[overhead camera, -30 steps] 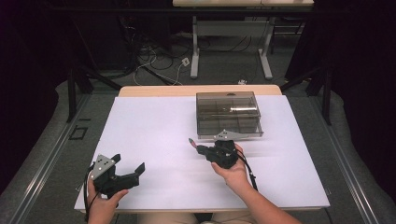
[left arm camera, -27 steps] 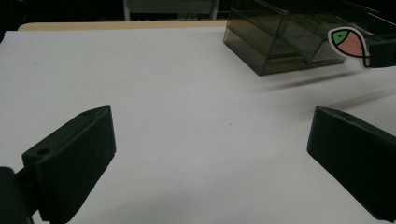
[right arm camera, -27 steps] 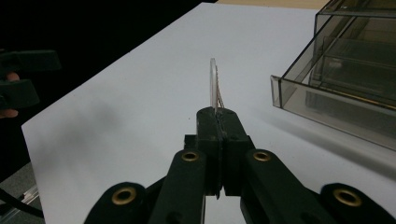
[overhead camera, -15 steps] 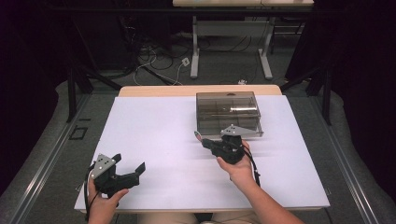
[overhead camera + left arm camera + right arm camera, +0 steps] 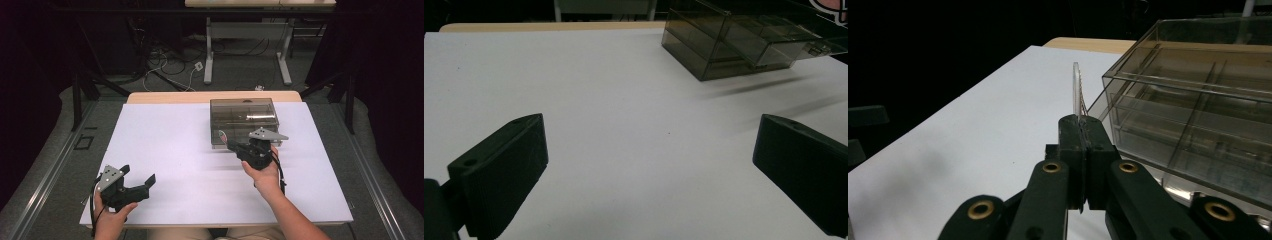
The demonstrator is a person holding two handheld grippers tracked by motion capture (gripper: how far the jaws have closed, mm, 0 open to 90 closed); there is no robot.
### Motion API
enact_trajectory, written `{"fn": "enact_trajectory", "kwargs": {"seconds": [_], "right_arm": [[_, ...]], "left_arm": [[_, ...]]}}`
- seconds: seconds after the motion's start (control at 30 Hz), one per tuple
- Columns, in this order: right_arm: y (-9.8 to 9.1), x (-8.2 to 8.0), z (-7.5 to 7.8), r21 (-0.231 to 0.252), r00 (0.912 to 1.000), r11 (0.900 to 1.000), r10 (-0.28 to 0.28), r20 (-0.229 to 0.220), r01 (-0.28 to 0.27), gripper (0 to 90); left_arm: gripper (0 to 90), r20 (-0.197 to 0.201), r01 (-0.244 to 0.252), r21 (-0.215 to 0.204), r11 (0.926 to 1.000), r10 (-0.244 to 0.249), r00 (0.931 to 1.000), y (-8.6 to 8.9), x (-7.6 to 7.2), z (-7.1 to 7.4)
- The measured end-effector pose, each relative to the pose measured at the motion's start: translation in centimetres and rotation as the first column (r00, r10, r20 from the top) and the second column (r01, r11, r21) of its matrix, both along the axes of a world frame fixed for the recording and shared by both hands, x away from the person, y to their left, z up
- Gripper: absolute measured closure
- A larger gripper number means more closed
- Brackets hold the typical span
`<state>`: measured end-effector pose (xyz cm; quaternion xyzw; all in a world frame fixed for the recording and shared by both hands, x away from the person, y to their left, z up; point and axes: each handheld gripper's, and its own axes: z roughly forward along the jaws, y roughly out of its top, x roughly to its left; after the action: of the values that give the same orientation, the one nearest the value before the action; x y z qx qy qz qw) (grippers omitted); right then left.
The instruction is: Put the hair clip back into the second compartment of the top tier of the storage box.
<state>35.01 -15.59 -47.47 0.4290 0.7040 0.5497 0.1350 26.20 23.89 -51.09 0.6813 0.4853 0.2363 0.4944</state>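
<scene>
A smoky clear plastic box [image 5: 244,116] with inner compartments stands at the table's far middle-right; it also appears in the left gripper view [image 5: 734,45] and the right gripper view [image 5: 1198,115]. My right gripper [image 5: 231,145] hovers just in front of the box's left front corner, shut on a thin clear strip [image 5: 1076,92] that sticks out past the jaws [image 5: 222,136]. In its own view the right gripper [image 5: 1080,131] has both jaws pressed together. My left gripper [image 5: 137,176] rests near the front left of the table, open and holding nothing [image 5: 649,165].
The white table top [image 5: 170,145] has a wooden strip along its far edge [image 5: 170,97]. Behind it stand a desk frame [image 5: 247,45] and loose cables [image 5: 165,70] on the floor. A metal rail [image 5: 45,175] runs along the floor at the left.
My right gripper has moved away from me and slightly right, bringing the clear strip up to the box's front. The left gripper has hardly shifted.
</scene>
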Motion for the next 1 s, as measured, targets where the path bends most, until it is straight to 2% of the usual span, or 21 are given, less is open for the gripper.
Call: {"fn": "enact_trajectory", "kwargs": {"seconds": [0.23, 0.43, 1.0], "right_arm": [[-0.9, 0.4, 0.1, 0.007, 0.9996, 0.9997, -0.025, 0.015, 0.025, 89.4], [-1.5, 0.5, 0.2, 0.022, 0.9977, 0.9975, -0.068, 0.005, 0.068, 89.3], [-3.4, 1.4, 0.2, 0.036, 0.9914, 0.9908, -0.130, -0.006, 0.131, 89.3]], "left_arm": [[1.4, 0.003, 0.002, 0.007, 1.0000, -0.002, 1.0000, 0.0, 0.0, 0.0], [1.4, 0.002, 0.003, 0.002, 1.0000, -0.003, 1.0000, 0.0, 0.0, 0.0], [1.5, -0.003, 0.005, 0.000, 1.0000, -0.005, 1.0000, -0.1, 0.3, -0.1]]}}
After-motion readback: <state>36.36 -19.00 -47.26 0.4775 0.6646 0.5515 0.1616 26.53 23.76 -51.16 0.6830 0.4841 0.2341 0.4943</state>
